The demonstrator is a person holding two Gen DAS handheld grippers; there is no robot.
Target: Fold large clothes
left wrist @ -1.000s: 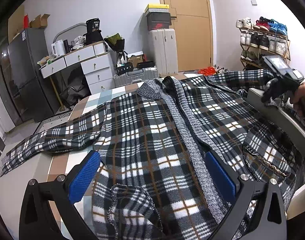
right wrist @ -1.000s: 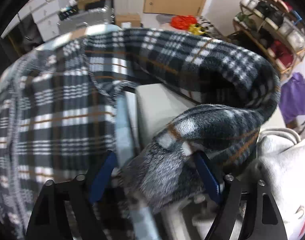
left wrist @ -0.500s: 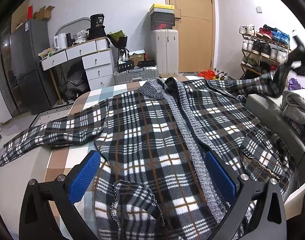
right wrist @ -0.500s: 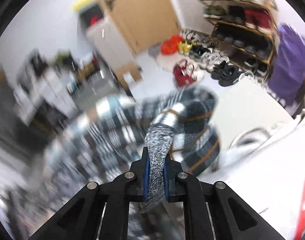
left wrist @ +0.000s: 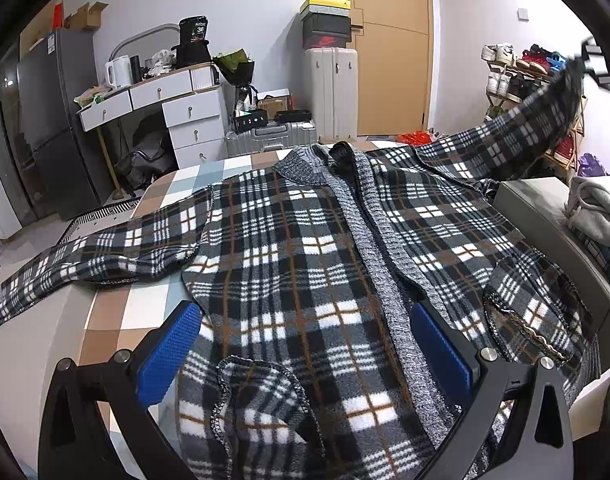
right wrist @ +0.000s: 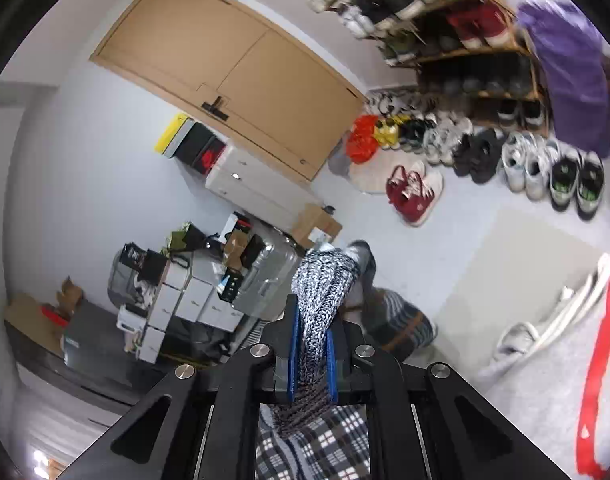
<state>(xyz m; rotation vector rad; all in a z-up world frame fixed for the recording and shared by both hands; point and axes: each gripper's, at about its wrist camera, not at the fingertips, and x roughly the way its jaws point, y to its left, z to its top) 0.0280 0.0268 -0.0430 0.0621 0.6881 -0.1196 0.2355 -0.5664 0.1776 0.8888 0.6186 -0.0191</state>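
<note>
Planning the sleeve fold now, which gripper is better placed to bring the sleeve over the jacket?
Right. The right gripper is shut on the knit cuff, with the sleeve lifted clear. The left gripper is open over the jacket hem, holding nothing.

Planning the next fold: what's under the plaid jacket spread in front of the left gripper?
A checked brown, white and blue surface shows beside the plaid jacket, running beneath it. Anything lying directly under the body is covered. The raised sleeve hangs clear, pinched in the right gripper.
</note>
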